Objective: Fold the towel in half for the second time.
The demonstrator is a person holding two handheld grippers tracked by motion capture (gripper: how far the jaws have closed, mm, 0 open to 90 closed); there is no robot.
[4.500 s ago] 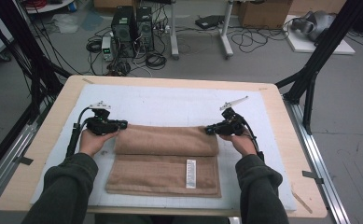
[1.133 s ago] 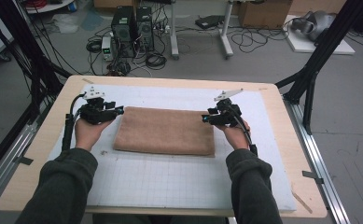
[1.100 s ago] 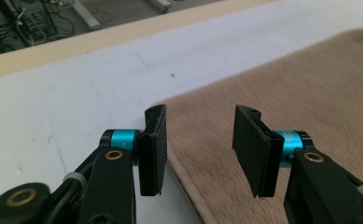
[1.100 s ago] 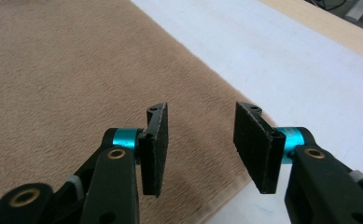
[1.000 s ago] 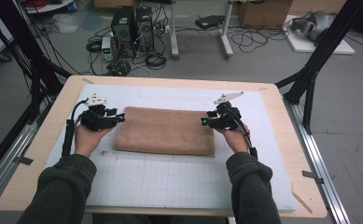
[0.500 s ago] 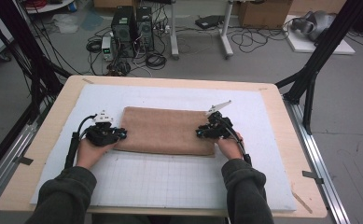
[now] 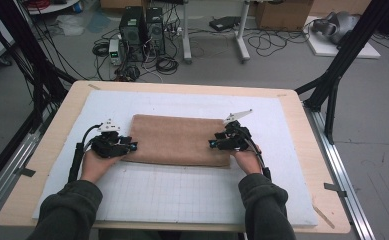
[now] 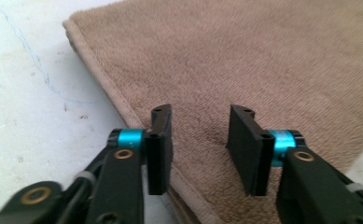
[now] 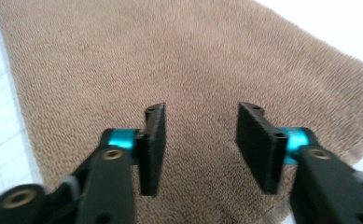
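I hold a gripper in each hand over a brown towel (image 7: 179, 140) that lies folded into a flat rectangle at the middle of the white mat (image 7: 192, 195). My left gripper (image 7: 127, 146) sits at the towel's 9 o'clock end, near its front corner, and my right gripper (image 7: 216, 144) sits at the 3 o'clock end, just in from the edge.

Both pairs of jaws have just been opening. In the left gripper view they stand part open above the pile with nothing pinched between them, and the hemmed edge (image 8: 123, 105) runs away toward 11 o'clock under the left jaw. In the right gripper view the jaws also stand apart, over bare terry cloth, gripping nothing.

I judge the towel soft, limp and light: thick looped fabric, not slippery and not fragile, but it will sag and drag rather than keep its shape. Folded, it has several layers, so a shallow pinch may lift the top layer alone. The best hold, I think, is at the two front corners, jaws closing across the full stack at the hem, both sides lifted together so the fold stays even.

I can read no label, brand or writing on the towel from here; the mat shows a faint printed grid (image 7: 182, 192) without legible marks.
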